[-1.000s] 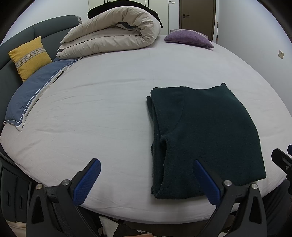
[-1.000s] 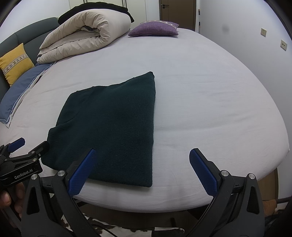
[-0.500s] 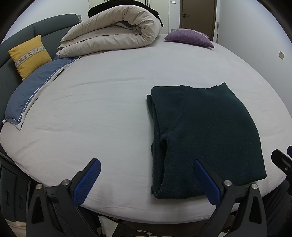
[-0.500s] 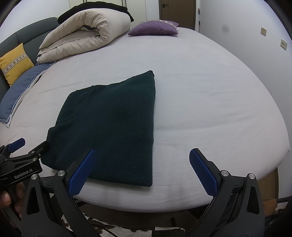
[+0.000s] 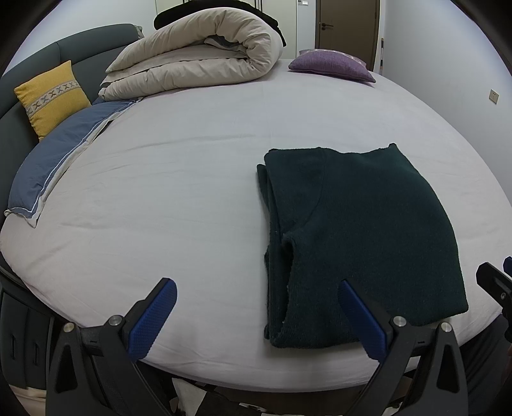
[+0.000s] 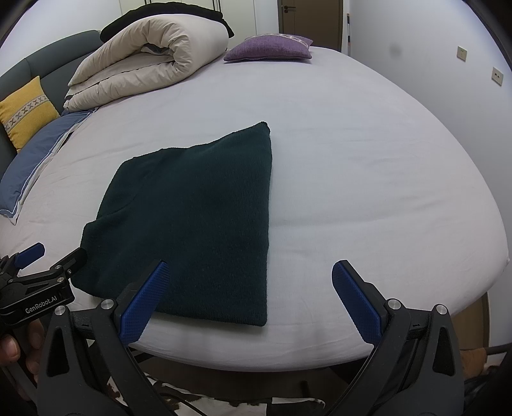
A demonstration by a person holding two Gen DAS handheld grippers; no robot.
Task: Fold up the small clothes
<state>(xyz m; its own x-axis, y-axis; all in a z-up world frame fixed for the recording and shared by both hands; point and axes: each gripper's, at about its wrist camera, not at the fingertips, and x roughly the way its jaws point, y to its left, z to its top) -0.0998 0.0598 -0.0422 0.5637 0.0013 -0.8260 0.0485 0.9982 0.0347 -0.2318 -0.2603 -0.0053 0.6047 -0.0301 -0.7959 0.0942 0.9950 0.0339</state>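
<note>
A dark green knitted garment [image 5: 358, 230] lies folded flat near the front edge of the bed [image 5: 179, 198]; it also shows in the right wrist view [image 6: 198, 217]. My left gripper [image 5: 256, 316] is open and empty, low at the bed's front edge, with its right finger over the garment's near left corner. My right gripper [image 6: 249, 297] is open and empty, with its left finger over the garment's near edge. The left gripper shows from the side in the right wrist view [image 6: 48, 259]. Part of the right gripper [image 5: 494, 284] shows at the right edge of the left wrist view.
A rolled beige duvet [image 5: 198, 60] lies at the back of the bed, with a purple cushion [image 5: 332, 65] to its right. A yellow cushion [image 5: 51, 96] and a blue pillow [image 5: 60, 153] lie at the left. A door [image 5: 345, 28] and a wall stand behind.
</note>
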